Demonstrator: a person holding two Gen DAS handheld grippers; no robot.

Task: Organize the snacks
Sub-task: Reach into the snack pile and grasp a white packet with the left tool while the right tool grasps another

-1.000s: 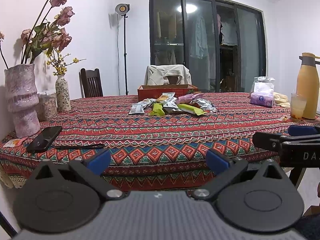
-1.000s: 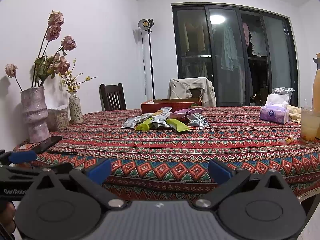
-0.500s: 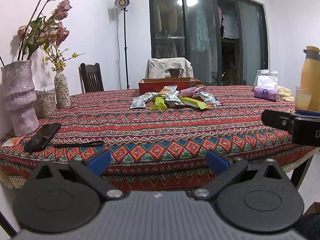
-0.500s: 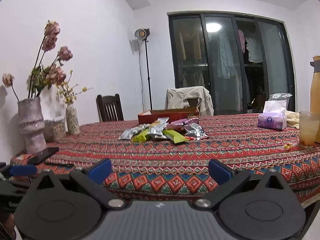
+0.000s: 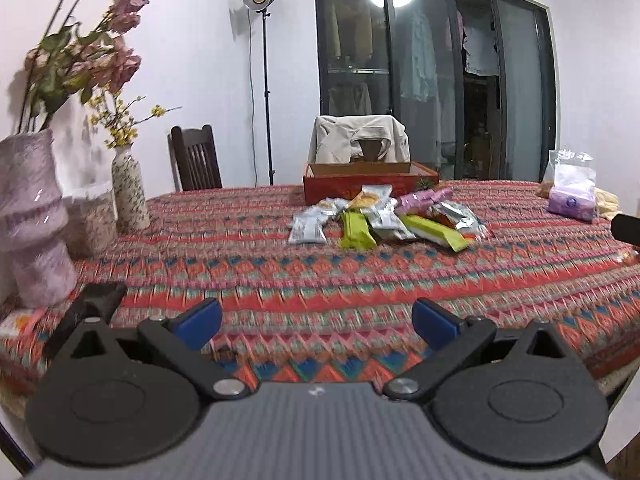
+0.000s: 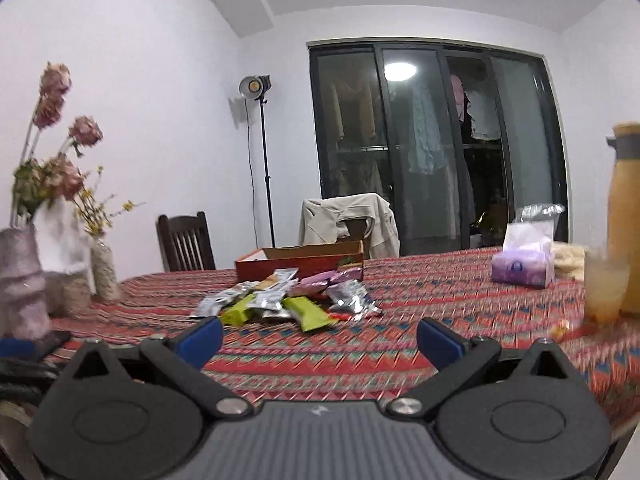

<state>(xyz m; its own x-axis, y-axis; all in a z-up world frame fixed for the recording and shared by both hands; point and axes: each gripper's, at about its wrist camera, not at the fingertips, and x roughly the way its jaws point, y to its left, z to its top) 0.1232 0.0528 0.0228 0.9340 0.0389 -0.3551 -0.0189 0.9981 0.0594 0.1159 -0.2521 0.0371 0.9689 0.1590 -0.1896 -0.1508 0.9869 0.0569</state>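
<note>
My table (image 5: 320, 280) wears a red patterned cloth (image 6: 360, 356). At twelve o'clock, far across it, sits an open red box (image 5: 370, 186), and a heap of snack packets (image 5: 384, 220) lies just in front of it. At ten o'clock stand a small speckled vase (image 5: 129, 196) and, nearer me, a big pale purple vase (image 5: 34, 220); a black phone (image 5: 86, 312) lies beside the big one. At two o'clock rest a purple tissue pack (image 6: 522, 266), a glass (image 6: 604, 292) and a yellow bottle (image 6: 626, 216).
</note>
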